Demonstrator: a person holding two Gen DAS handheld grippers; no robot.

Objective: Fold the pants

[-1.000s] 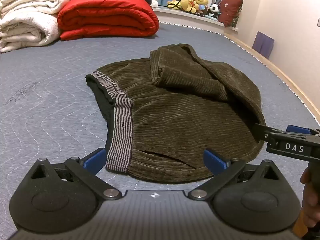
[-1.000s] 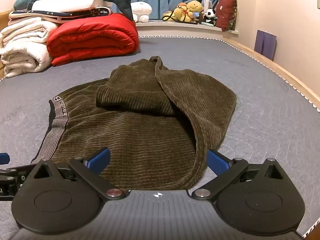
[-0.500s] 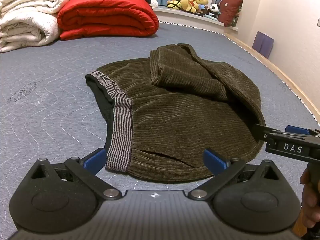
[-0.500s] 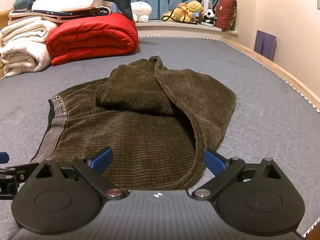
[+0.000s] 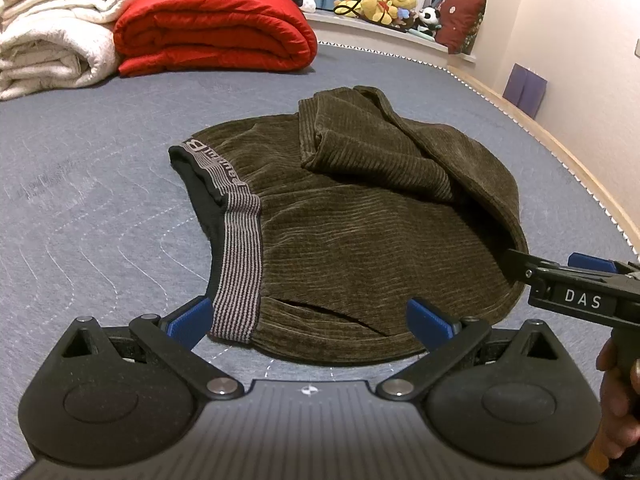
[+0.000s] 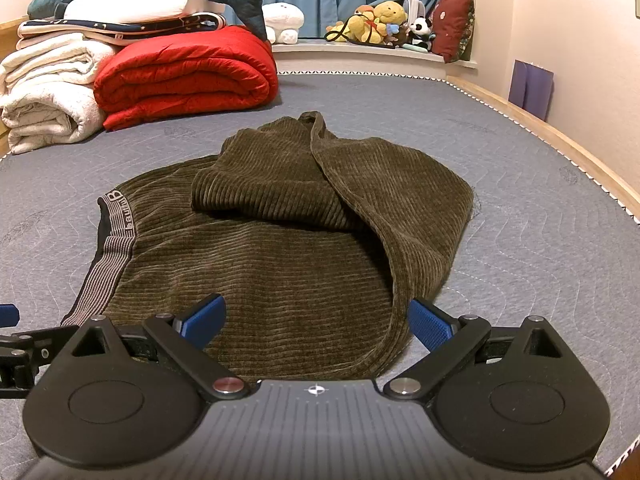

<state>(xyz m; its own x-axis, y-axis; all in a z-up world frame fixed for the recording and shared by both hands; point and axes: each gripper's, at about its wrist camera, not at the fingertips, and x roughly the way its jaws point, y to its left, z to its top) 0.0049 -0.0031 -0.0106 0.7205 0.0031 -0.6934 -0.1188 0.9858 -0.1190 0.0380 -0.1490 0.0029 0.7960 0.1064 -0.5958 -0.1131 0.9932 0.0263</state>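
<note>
Dark olive corduroy pants [image 5: 360, 232] [image 6: 304, 248] lie on the grey quilted mattress, legs folded back over the seat in a loose heap. The striped grey waistband [image 5: 238, 256] [image 6: 110, 252] faces left. My left gripper [image 5: 310, 318] is open, its blue pads straddling the near hem beside the waistband's lower end. My right gripper [image 6: 318, 322] is open too, low over the near edge of the pants at their right side, nothing between its pads. In the left wrist view the right gripper's body [image 5: 580, 292] shows at the right edge, with a hand on its handle.
A rolled red quilt [image 6: 188, 72] and stacked white blankets [image 6: 48, 96] sit at the mattress's far left, a plush shark on top. Soft toys [image 6: 380, 20] line the window ledge. A wooden bed rim [image 6: 560, 140] and wall run along the right.
Both grippers stayed almost still; the right one edged slightly forward over the near hem. The pants did not move.
</note>
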